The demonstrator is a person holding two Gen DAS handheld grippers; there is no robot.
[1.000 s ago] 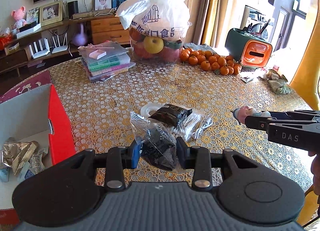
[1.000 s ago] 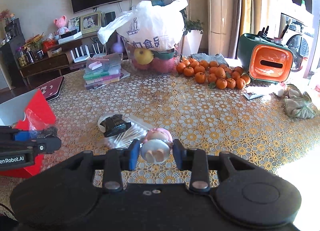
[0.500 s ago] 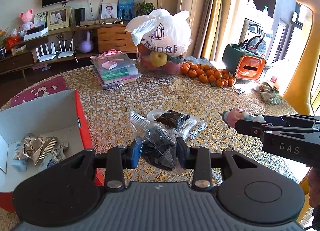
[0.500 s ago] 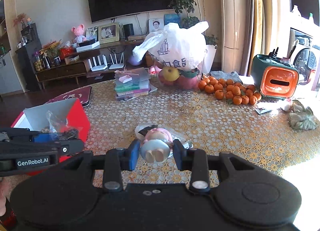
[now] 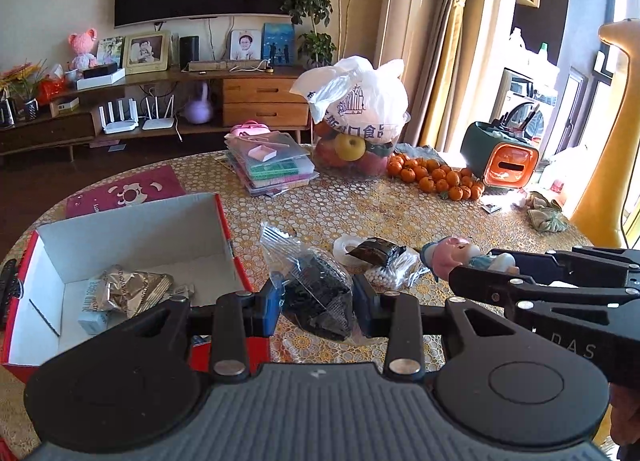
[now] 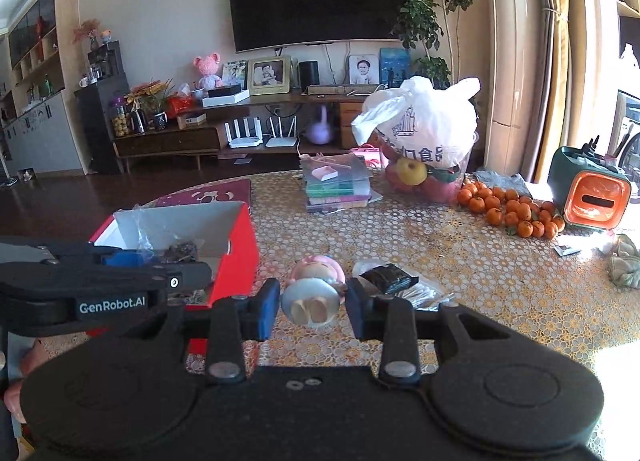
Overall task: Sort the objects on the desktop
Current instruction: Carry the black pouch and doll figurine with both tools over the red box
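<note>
Left of both tools sits the open red cardboard box with a white inside [image 5: 132,245], resting on the gold-patterned worktop [image 5: 360,205]. That direction decides the coming drop. The left tool [image 5: 316,301] is clenched on a crinkled clear plastic bag of dark contents [image 5: 316,293], held just beside the box's near right corner, so it looks the nearer of the two. The right tool [image 6: 312,307] grips a small pink-haired doll figurine [image 6: 314,289], head pointing away from the camera, with the box's red wall [image 6: 240,257] further off to its left.
</note>
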